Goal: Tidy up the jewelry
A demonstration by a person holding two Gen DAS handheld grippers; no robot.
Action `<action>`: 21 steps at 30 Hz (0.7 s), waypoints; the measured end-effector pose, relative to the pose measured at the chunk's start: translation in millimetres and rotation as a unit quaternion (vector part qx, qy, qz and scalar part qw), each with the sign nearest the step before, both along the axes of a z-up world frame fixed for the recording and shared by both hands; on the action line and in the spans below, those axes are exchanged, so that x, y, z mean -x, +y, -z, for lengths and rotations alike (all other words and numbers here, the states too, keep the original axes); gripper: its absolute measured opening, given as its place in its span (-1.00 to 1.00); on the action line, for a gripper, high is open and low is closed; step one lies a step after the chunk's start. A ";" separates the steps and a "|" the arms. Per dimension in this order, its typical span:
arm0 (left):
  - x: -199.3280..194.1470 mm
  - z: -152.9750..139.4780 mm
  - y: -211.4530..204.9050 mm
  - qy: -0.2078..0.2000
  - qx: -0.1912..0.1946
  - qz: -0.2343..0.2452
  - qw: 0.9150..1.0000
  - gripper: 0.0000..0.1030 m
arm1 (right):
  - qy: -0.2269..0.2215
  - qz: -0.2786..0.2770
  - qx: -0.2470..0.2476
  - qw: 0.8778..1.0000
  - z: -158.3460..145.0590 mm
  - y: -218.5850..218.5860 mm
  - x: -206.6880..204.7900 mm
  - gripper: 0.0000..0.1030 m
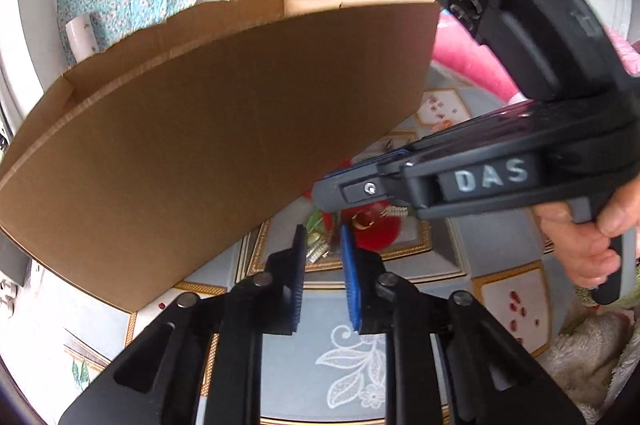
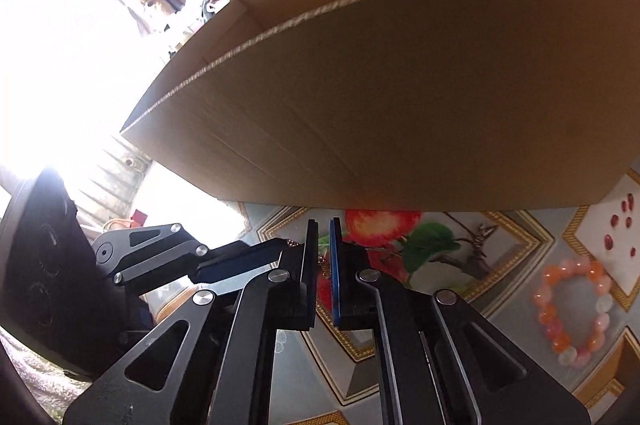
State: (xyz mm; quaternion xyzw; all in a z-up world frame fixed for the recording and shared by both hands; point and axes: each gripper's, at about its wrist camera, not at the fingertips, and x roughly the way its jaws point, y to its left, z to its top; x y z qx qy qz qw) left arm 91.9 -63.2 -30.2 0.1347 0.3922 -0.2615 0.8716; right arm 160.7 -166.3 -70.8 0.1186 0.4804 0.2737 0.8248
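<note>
Small gold-coloured jewelry piece (image 2: 325, 269), chain-like, sits low centre of the right wrist view, pinched between the nearly closed pads of the right gripper (image 2: 324, 275); exact kind too small to tell. In the left wrist view, another glinting bit of jewelry (image 1: 320, 251) shows in the narrow gap of the left gripper (image 1: 322, 265); whether the pads actually press on it, or it merely lies on the surface behind them, cannot be told. Both grippers point steeply down and meet over the same spot, likely so each takes one end of a chain or separates tangled pieces. The right gripper's body crosses the right half of the left wrist view, a hand (image 1: 584, 245) squeezing its trigger. A beaded bracelet (image 2: 572, 313), orange, pink and white, lies lower right of the right wrist view, apart and untouched. All rests on a bench (image 2: 460, 233) under a patterned fruit-print cover. Just behind, filling the upper frame, stands an open cardboard box (image 2: 400, 105), probably the destination for sorted pieces.
</note>
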 end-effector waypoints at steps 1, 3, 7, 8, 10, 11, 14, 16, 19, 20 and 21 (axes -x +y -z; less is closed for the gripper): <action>-1.9 2.3 1.5 0.009 0.002 0.000 1.000 -0.81 | 0.006 -0.006 0.001 1.000 2.2 1.5 0.3 -0.92; -2.5 3.6 5.1 0.020 0.013 0.001 1.000 -0.82 | 0.017 -0.015 0.004 1.000 5.9 3.5 2.4 -0.93; 2.0 3.8 10.5 0.037 0.025 0.009 0.999 -0.84 | 0.030 -0.028 0.003 0.999 5.0 10.2 8.8 -0.96; 3.6 4.3 11.2 0.041 0.022 0.009 0.999 -0.87 | 0.034 -0.030 0.002 0.999 5.0 9.4 12.2 -0.96; 8.1 3.8 12.7 0.041 0.017 0.009 0.999 -0.87 | 0.042 -0.035 0.000 0.999 4.6 7.9 22.0 -0.96; 9.4 2.9 14.1 0.042 0.015 0.009 0.999 -0.87 | 0.043 -0.038 0.002 0.998 4.4 8.5 26.4 -0.96; 15.4 2.2 17.7 0.045 0.011 0.006 0.999 -0.88 | 0.038 -0.043 0.017 0.998 0.7 11.2 39.5 -0.95; 19.3 2.0 20.4 0.047 0.009 0.004 0.999 -0.87 | 0.030 -0.040 0.027 0.998 -3.8 10.6 47.6 -0.95; 23.9 1.3 26.5 0.047 0.007 0.001 0.999 -0.87 | 0.014 -0.031 0.034 0.999 -10.8 4.9 59.0 -0.92; 24.6 1.0 28.9 0.047 0.007 -0.002 0.999 -0.87 | 0.009 -0.028 0.036 0.999 -13.3 3.3 60.6 -0.92; 24.4 0.7 31.4 0.047 0.009 -0.006 0.999 -0.87 | 0.005 -0.026 0.037 0.999 -15.4 3.1 60.4 -0.91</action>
